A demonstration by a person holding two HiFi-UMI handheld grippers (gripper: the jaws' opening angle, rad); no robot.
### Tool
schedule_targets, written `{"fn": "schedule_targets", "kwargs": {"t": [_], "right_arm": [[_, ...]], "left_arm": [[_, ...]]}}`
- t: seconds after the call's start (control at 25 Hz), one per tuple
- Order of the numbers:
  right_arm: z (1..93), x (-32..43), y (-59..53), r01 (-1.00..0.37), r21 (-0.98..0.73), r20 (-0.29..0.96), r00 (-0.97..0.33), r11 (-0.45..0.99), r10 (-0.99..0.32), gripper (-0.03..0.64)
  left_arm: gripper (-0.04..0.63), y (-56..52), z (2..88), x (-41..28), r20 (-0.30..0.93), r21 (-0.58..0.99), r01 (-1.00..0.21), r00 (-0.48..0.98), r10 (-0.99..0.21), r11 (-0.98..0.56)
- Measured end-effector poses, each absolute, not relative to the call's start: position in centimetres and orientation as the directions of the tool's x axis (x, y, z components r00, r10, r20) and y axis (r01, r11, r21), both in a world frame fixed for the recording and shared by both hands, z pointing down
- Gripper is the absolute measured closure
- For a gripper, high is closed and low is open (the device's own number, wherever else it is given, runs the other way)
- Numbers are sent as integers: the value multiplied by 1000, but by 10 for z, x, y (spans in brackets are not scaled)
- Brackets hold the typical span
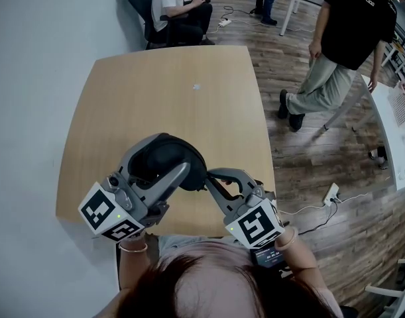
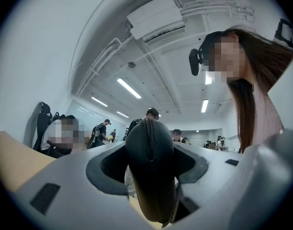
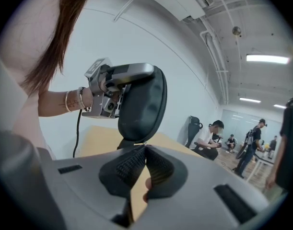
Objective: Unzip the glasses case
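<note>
Pale wood forms the surface (image 1: 156, 91); both tools are held over its near part. Glasses case (image 1: 164, 159): black, oval and soft-shelled, held up clear of the surface rather than resting on it. Left claw (image 2: 150, 166): clenched across the body of the case, one jaw on each broad face. The seam with its zip teeth (image 2: 147, 135) runs up the exposed edge between the jaws, and it looks closed along the stretch shown. Right claw (image 3: 145, 148): jaws together at their tips, which meet right against the lower end of the case. No zip pull can be made out between these tips, so whether they pinch it or only touch the shell is uncertain. Step in hand, as judged: securing the pull, with no unzipping yet evident. Next move, as judged: the left claw steadies the case while the right draws the pull along the curved seam. This calls for a firm pinch on a small tab and a path that follows the curve, or the tips may slip off.
</note>
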State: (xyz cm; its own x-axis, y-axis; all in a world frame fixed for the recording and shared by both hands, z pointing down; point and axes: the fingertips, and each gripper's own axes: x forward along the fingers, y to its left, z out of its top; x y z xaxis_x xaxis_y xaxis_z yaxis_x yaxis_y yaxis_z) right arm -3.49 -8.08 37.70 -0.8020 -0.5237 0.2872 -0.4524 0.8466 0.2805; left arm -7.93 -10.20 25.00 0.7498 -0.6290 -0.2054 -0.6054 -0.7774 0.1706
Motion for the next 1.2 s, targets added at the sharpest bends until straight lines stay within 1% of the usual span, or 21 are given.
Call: {"fn": "schedule_targets", "kwargs": {"t": [0.92, 1.2], "right_arm": [[387, -23, -88, -449, 370, 318, -761, 813, -565, 600], [387, -22, -91, -439, 432, 332, -735, 788, -591, 600]], "left_arm": [[347, -102, 263, -71, -108, 137, -622, 764, -636, -771], [348, -103, 268, -70, -72, 128, -624, 769, -635, -771]]}}
